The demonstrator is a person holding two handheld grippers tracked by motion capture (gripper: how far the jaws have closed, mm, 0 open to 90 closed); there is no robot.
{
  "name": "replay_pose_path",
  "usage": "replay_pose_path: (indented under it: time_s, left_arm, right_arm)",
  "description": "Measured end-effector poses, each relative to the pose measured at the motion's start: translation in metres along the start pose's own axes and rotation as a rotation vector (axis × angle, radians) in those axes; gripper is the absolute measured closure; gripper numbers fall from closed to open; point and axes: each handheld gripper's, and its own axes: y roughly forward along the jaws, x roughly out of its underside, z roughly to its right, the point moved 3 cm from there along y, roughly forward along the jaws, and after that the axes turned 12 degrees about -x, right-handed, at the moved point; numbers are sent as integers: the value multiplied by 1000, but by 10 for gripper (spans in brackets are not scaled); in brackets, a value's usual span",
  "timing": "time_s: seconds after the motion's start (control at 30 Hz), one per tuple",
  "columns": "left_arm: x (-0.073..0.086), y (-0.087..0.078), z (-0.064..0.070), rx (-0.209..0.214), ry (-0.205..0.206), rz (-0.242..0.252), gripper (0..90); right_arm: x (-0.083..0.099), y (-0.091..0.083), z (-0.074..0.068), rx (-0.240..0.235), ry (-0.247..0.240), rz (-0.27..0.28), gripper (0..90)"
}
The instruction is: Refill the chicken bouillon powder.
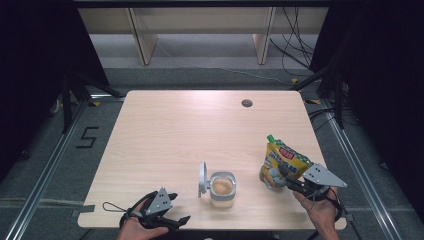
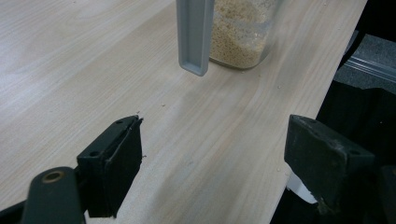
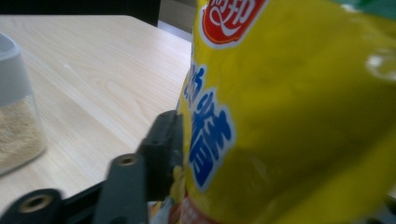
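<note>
A yellow snack bag (image 1: 282, 160) with a green top stands tilted at the table's right front, and my right gripper (image 1: 278, 176) is shut on its lower part. Close up, the yellow bag (image 3: 289, 107) shows blue lettering and a red logo, with one black jaw pressed against its left side. A clear jar (image 1: 222, 189) of beige grains stands in the front middle, its grey flip lid (image 1: 202, 178) open to the left. My left gripper (image 1: 177, 209) rests open at the front left edge, apart from the jar (image 2: 240, 32), whose lid (image 2: 194, 37) hangs down ahead of the jaws.
The light wooden table (image 1: 190, 130) has a round cable hole (image 1: 247, 103) at the back right. Its front edge (image 2: 299, 121) runs just right of my left gripper. Wooden shelf legs and cables stand on the floor beyond the table.
</note>
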Motion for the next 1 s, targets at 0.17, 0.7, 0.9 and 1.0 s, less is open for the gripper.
replay_pose_path:
  time_s: [0.17,0.7,0.9,1.0]
  left_arm:
    - [-1,0,-1,2,-11,0,186]
    - [-1,1,0,-10,-48,3,186]
    - [-1,1,0,-8,-51,4,186]
    - [0,1,1,0,-61,9,185]
  right_arm:
    - [-1,-10,-4,25,62,14,362]
    - [11,-36,-34,2,185,-46,198]
    - [15,-38,-43,-3,155,-86,205]
    - [16,-39,-44,-7,173,-94,204]
